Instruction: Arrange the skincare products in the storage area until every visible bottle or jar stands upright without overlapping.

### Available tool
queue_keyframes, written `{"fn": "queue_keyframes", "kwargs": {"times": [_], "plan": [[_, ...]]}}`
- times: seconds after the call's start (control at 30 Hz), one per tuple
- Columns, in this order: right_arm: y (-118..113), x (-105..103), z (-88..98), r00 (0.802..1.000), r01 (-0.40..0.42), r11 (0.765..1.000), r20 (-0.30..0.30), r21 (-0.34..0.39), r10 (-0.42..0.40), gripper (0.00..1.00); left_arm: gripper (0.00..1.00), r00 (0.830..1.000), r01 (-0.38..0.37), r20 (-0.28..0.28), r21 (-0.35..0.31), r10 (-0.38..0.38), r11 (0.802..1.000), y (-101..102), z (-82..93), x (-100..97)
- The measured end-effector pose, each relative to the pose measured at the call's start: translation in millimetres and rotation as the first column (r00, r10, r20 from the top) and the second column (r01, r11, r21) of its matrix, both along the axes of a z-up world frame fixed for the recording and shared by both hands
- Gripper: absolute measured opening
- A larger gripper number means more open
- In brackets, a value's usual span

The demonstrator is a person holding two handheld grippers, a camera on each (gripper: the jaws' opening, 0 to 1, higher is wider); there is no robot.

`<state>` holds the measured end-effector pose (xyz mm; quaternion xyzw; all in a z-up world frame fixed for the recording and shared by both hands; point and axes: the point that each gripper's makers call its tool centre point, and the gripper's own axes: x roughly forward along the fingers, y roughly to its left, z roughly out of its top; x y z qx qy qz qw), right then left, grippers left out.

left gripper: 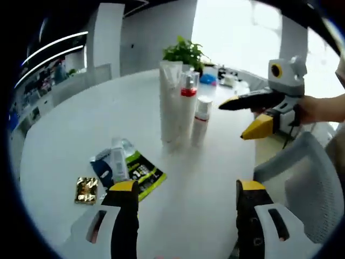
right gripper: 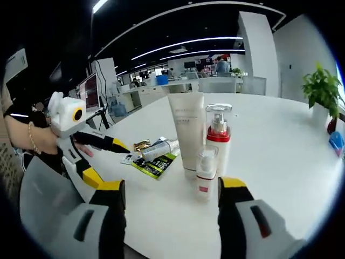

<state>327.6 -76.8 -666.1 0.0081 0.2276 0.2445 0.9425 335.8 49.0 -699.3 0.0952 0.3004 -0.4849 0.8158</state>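
The left gripper (left gripper: pixel 185 191) is held low over the near edge of the white counter (left gripper: pixel 70 135), its jaws spread wide with nothing between them. In the left gripper view the right gripper (left gripper: pixel 237 118) is seen reaching in from the right, raised above the counter's rim beside a grey mesh chair (left gripper: pixel 302 183), jaws parted and empty, a hand (left gripper: pixel 315 108) behind it.

The right gripper is likewise seen wide and empty in its own view (right gripper: pixel 172 191), with the left gripper (right gripper: pixel 108 156) entering from the left, held by a hand with a bracelet (right gripper: pixel 31 141).

Three skincare products stand upright and close together near the counter's middle: a tall white tube (right gripper: pixel 186 132), a red-collared pump bottle (right gripper: pixel 219 135) and a smaller white bottle (right gripper: pixel 205 175). Whether they touch cannot be told. Apart from them, a small tube (left gripper: pixel 117 162) lies flat on a green-and-black packet (left gripper: pixel 143 174), with a gold sachet (left gripper: pixel 86 190) just beside.

Open counter surrounds the group on all sides. A potted plant (left gripper: pixel 184 53) stands at the far edge. An office with desks and monitors (right gripper: pixel 89 89) is seen in the right gripper view.
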Motion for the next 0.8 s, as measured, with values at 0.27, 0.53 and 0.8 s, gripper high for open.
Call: {"fn": "queue_keyframes", "kwargs": {"times": [0.27, 0.53, 0.8], "plan": [[7, -12, 8.3, 1.000, -0.011, 1.000, 0.010, 0.017, 0.011, 0.75, 0.81, 0.994, -0.109, -0.025, -0.010, 0.109, 0.994, 37, 7.3, -13.1], [11, -23, 14.8, 1.000, -0.008, 0.999, 0.018, 0.040, 0.007, 0.78, 0.86, 0.982, -0.185, -0.040, -0.028, 0.184, 0.982, 64, 17.5, -27.9], [13, -30, 17.5, 1.000, 0.001, 0.998, 0.016, 0.064, -0.002, 0.80, 0.91, 0.968, -0.247, -0.058, -0.042, 0.245, 0.968, 88, 24.7, -44.1]]}}
